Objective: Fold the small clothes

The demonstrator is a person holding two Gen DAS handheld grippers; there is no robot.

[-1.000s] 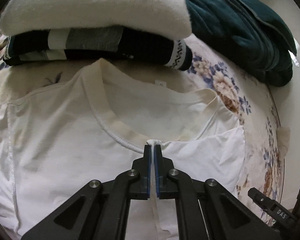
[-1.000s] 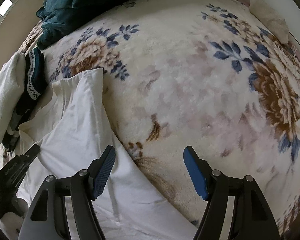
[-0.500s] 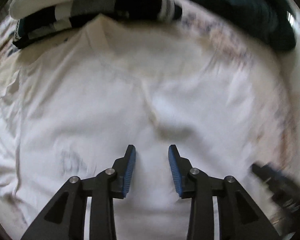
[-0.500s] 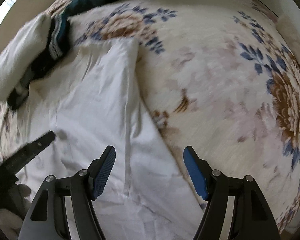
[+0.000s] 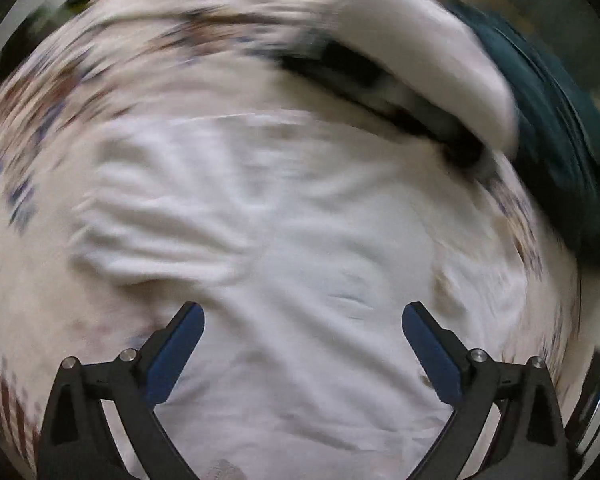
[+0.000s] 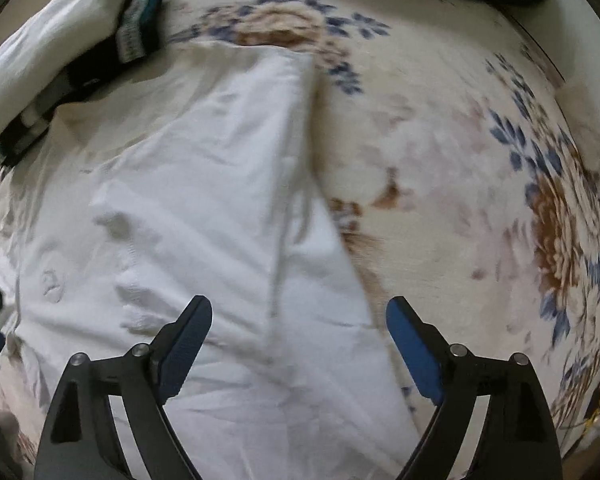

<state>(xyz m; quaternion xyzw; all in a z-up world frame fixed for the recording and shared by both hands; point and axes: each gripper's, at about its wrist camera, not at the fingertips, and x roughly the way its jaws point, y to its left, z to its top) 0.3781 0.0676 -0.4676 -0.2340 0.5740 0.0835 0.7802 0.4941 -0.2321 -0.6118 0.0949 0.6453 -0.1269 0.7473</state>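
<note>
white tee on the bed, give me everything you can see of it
The white tee looks like thin, soft cotton, spread mostly flat and wrinkled on the floral blanket. A stitched seam runs along its length and one side lies folded over. Its far end reaches a stack of folded clothes. The left gripper and right gripper are both open above it, gripping nothing.

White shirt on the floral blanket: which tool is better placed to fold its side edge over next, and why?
Probably the right tool: open, with the white shirt edge between its fingers. The left tool, also open, hangs over mid-shirt in a blurred view.
</note>
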